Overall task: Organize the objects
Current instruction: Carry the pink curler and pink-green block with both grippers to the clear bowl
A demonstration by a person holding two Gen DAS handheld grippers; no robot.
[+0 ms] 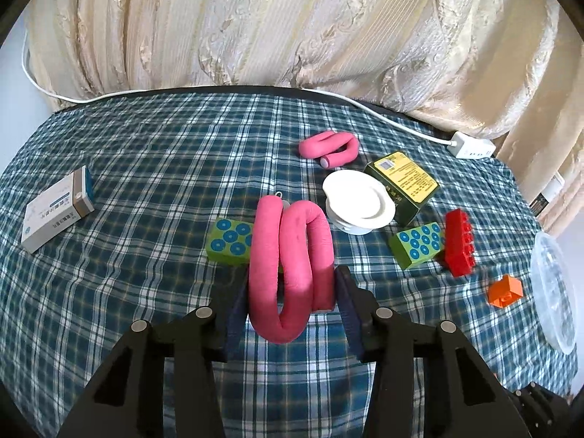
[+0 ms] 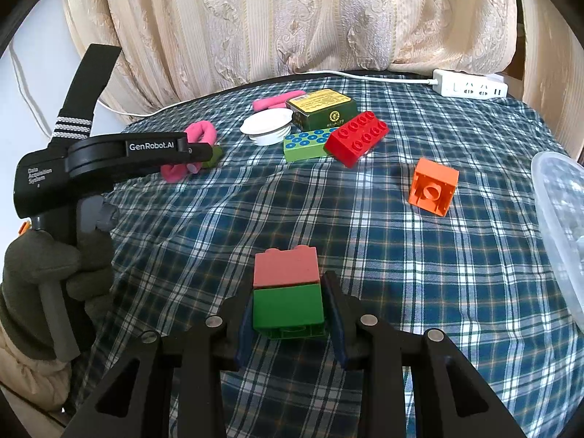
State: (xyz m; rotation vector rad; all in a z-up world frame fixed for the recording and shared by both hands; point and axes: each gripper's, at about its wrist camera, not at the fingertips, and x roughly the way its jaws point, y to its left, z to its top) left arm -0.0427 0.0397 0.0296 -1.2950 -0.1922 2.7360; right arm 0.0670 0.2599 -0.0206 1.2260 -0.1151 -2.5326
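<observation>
My left gripper (image 1: 290,292) is shut on a folded pink foam roller (image 1: 292,255) and holds it above the plaid cloth; it also shows in the right wrist view (image 2: 197,135). My right gripper (image 2: 288,304) is shut on a stacked pink-and-green brick (image 2: 286,288) near the cloth's front. A second pink roller (image 1: 328,148), a white lid (image 1: 359,199), a dark green box (image 1: 405,182), two green dotted bricks (image 1: 230,241) (image 1: 416,244), a red brick (image 1: 460,242) and an orange brick (image 1: 505,290) lie on the cloth.
A clear plastic container (image 1: 554,288) stands at the right edge, also in the right wrist view (image 2: 562,219). A white-blue carton (image 1: 58,211) lies at the left. A white power strip (image 2: 471,87) and cable run along the back by the curtain.
</observation>
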